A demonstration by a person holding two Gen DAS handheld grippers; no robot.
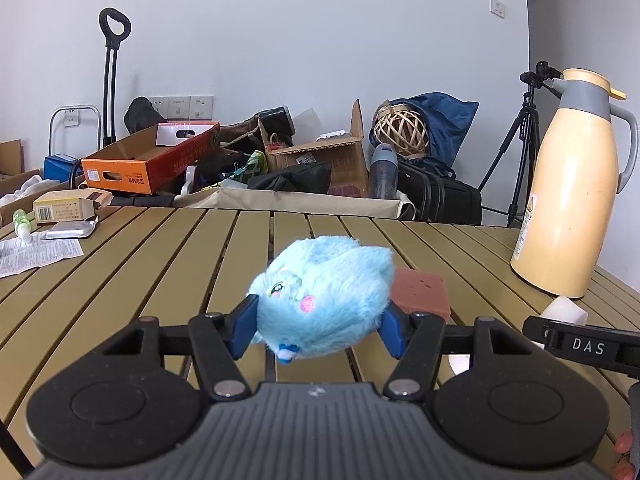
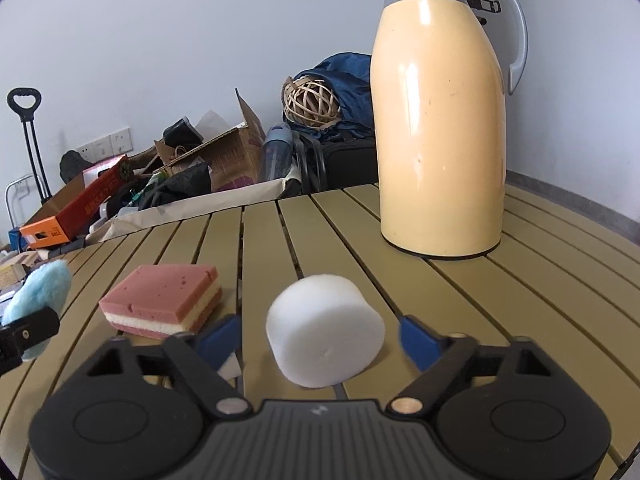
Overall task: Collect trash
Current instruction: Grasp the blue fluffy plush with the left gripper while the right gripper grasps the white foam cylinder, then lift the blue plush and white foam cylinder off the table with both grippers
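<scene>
Clamped in our left gripper (image 1: pixel 318 330) – fluffy blue plush toy (image 1: pixel 324 300). Only our right view shows the right gripper (image 2: pixel 320 338), pads apart around a white foam cylinder (image 2: pixel 326 346), pink layered sponge (image 2: pixel 162 304) at ten o'clock.

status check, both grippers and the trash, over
Left gripper shut on blue plush toy, lifted. Right gripper jaws open around white foam cylinder, not gripping. Pink sponge beside it; nothing blocking.

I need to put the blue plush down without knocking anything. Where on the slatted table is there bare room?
Bare slats lie between the plush toy and the papers and boxes at the far left corner. The side by the sponge, foam cylinder and thermos is crowded.
</scene>
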